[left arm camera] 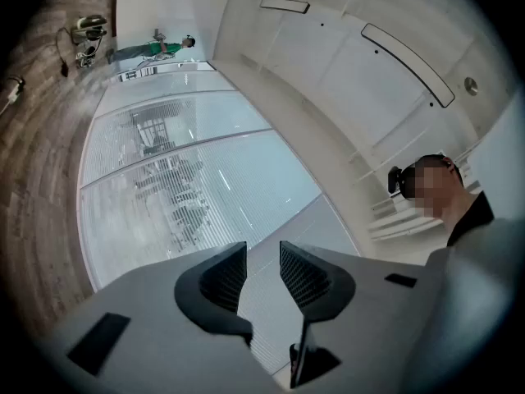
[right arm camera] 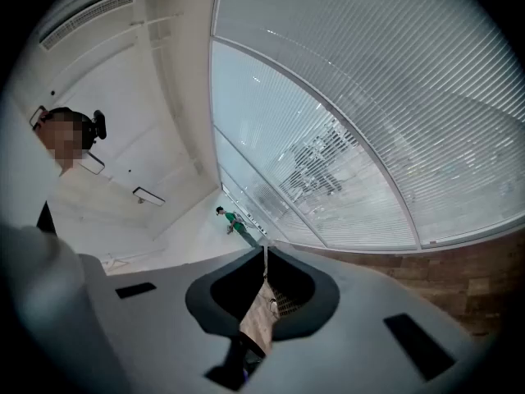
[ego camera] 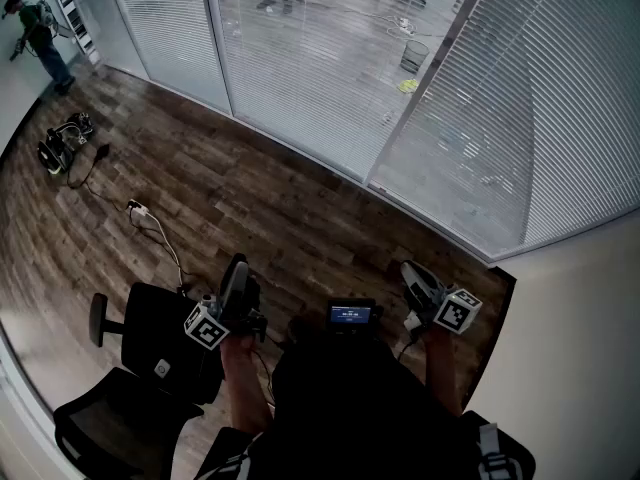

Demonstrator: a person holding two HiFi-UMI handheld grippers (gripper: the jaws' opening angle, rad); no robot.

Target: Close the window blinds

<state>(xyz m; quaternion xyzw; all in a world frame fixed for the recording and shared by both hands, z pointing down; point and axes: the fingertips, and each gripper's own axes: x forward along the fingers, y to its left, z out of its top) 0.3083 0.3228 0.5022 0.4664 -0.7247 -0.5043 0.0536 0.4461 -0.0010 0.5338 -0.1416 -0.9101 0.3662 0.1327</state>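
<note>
White slatted window blinds hang over the glass wall across the top of the head view, with dim shapes showing through the slats. The same blinds fill the left gripper view, and the blinds spread across the right gripper view. My left gripper is held low over the wood floor, far short of the blinds. Its jaws stand a little apart and nothing is between them. My right gripper is at the same height on the right, its jaws pressed together on nothing.
A black office chair stands at the lower left beside my left arm. Cables and a white plug lie on the floor, with dark gear further left. A person in green stands at the far left. A white wall rises at right.
</note>
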